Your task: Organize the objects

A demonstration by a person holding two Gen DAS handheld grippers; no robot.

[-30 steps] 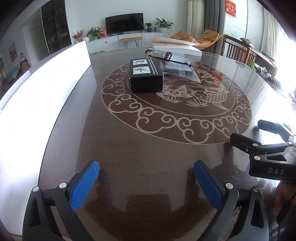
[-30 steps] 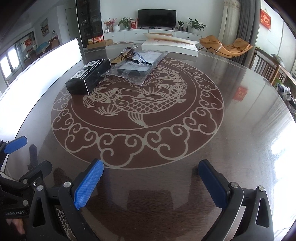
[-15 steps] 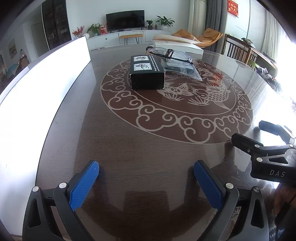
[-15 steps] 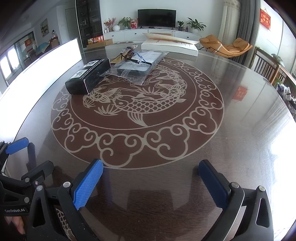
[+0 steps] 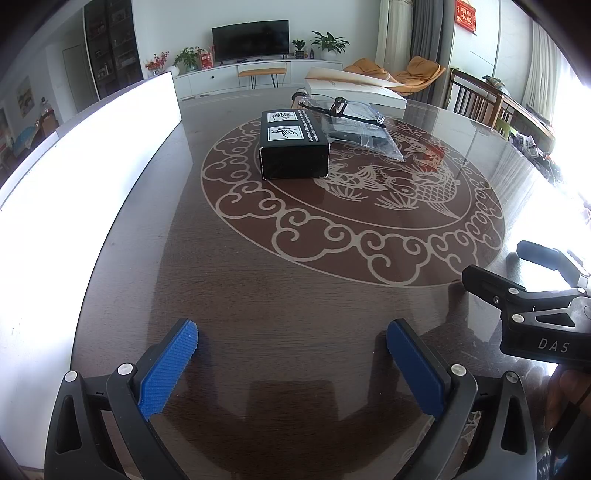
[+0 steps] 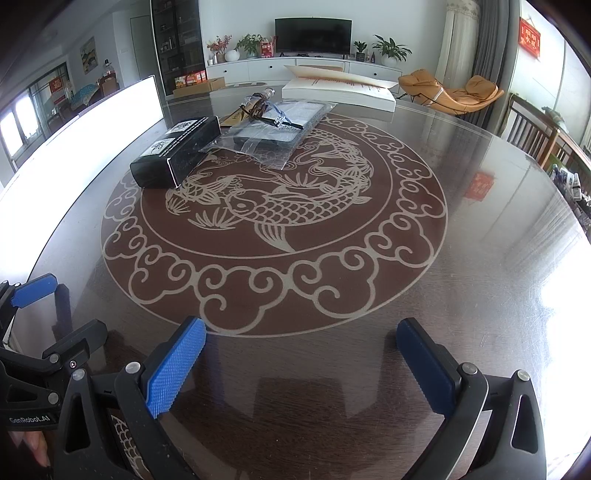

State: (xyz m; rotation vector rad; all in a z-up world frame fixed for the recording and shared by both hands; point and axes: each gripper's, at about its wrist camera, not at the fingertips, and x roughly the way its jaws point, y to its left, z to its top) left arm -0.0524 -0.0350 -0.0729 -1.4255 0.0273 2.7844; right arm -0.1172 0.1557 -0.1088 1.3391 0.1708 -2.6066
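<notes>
One black box (image 5: 293, 146), one plastic bag (image 5: 364, 133)

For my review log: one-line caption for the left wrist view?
Open left gripper hovers over round table, facing black box and bagged items.

A home living room — television (image 6: 313, 36) on a white cabinet (image 6: 306, 70), orange lounge chair (image 6: 448, 92), potted plants (image 6: 391, 50).

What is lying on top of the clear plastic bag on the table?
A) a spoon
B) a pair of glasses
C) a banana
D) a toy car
B: a pair of glasses with a dark frame rests on the clear plastic bag, just beside the black box on the round table.
</notes>
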